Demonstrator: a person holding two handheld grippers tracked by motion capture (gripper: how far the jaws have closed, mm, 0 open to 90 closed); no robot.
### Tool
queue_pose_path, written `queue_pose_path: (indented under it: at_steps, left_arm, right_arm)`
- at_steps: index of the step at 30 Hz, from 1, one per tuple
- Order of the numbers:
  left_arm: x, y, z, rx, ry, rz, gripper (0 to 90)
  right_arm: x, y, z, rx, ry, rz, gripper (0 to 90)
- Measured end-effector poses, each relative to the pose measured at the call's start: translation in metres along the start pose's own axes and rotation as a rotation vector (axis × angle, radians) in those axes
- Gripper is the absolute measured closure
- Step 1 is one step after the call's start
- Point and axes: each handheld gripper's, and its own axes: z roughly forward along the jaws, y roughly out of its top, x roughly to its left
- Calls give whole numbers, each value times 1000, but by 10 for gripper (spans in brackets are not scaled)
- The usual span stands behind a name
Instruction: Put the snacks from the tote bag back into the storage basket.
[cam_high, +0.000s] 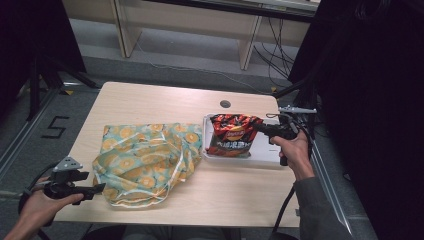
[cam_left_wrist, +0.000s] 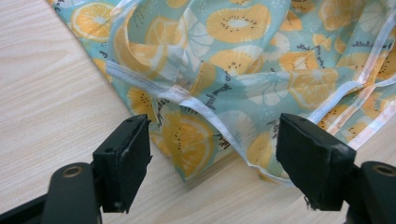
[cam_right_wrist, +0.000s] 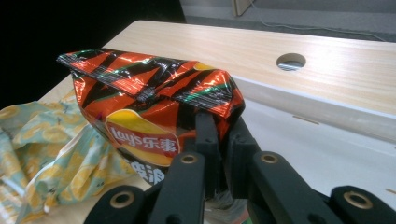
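The right gripper (cam_right_wrist: 219, 140) pinches just the top corner of the chip bag (cam_high: 231, 135) above the white tray (cam_high: 265, 156), so it may slip loose, while the left gripper (cam_left_wrist: 212, 158), jaws wide, straddles the cloth bag's (cam_high: 145, 160) edge on the desk (cam_high: 150, 100).

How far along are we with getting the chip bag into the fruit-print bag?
Done: the right hand-held gripper is clamped on the chip bag. In hand: the bag is at the white tray. Left: the left hand-held gripper, open, hasn't gripped the fruit-print bag; chips not yet inside.
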Motion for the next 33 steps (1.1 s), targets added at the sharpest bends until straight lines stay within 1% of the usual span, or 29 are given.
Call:
queue_pose_path:
  at_steps: [1, 2, 3, 5, 6, 7, 8, 9, 10, 11, 13, 14, 15, 16, 17, 19, 20, 21, 22, 23, 24, 25, 27, 28, 29, 30, 31, 32, 33]
  left_arm:
    - [0, 0, 0, 1, 0, 0, 258]
    - [0, 0, 0, 1, -1, 2, 258]
    - [0, 0, 0, 1, -2, 3, 258]
    - [1, 0, 1, -3, -12, 4, 258]
    - [1, 0, 1, -4, -12, 1, 257]
    - [1, 0, 1, -4, -12, 0, 256]
    - [1, 0, 1, -2, -10, -1, 256]
    - [1, 0, 1, -3, -11, 1, 256]
    - [1, 0, 1, -4, -11, 2, 256]
    - [1, 0, 0, -3, -8, 2, 256]
    - [1, 0, 0, 0, -1, 2, 256]
    - [2, 0, 0, -2, -4, 3, 256]
    - [2, -1, 0, 1, -1, 3, 256]
    - [2, -1, 1, 2, -5, 5, 255]
    - [2, -1, 1, 2, -8, 4, 254]
    - [3, -1, 1, 5, -9, 10, 254]
    - [3, -1, 1, 4, -9, 6, 254]
    - [3, -1, 1, 3, -7, 2, 254]
    - [4, -1, 1, 2, -31, 1, 254]
    - [4, -1, 1, 1, -28, 5, 254]
    - [5, -1, 1, 2, -12, 11, 254]
    - [4, -1, 1, 1, -9, 9, 254]
    - [4, -1, 0, -2, -9, 0, 254]
    - [4, -1, 0, -2, -9, 0, 254]
    - [4, -1, 0, 0, -5, 2, 254]
    - [4, -1, 0, 2, -5, 8, 254]
    - [5, -1, 1, 5, -5, 14, 254]
    - [5, -1, 1, 5, -5, 13, 255]
    - [5, -1, 1, 5, -4, 13, 255]
  right_arm:
    - [2, 0, 0, 2, -2, 32, 860]
    - [2, 1, 2, 4, -7, 36, 857]
    - [-1, 3, 3, -3, -19, 5, 855]
    - [1, 5, 6, 4, -26, 35, 850]
    - [-2, 6, 7, 2, -41, 0, 846]
    - [-2, 8, 9, 0, -48, 12, 846]
    - [-1, 8, 12, 0, -36, 42, 843]
    - [-1, 9, 14, 6, -43, 53, 842]
    - [-4, 10, 16, 1, -52, 24, 839]
    - [-4, 11, 18, 7, -56, 46, 836]
    - [-5, 13, 22, 6, -54, 54, 835]
    - [-8, 14, 24, 1, -69, 21, 832]
    - [-6, 14, 26, -7, -63, 67, 826]
    - [-5, 15, 27, -1, -65, 74, 824]
    - [-9, 16, 29, -7, -63, 43, 822]
    - [-9, 16, 31, -8, -71, 62, 817]
    - [-11, 17, 33, -13, -73, 48, 812]
    - [-10, 17, 35, -11, -78, 65, 803]
    - [-9, 17, 37, -7, -79, 72, 789]
    - [-12, 16, 38, -9, -91, 48, 784]
    - [-12, 17, 39, -10, -90, 63, 782]
    - [-10, 16, 40, -7, -93, 99, 779]
    - [-10, 16, 42, -9, -101, 104, 776]
    - [-9, 16, 42, -7, -102, 125, 772]
    - [-9, 16, 43, -16, -109, 127, 772]
    - [-11, 16, 43, -23, -120, 108, 771]
    - [-13, 16, 44, -29, -115, 90, 770]
    - [-15, 16, 45, -28, -111, 81, 771]
    - [-15, 16, 46, -28, -123, 79, 774]
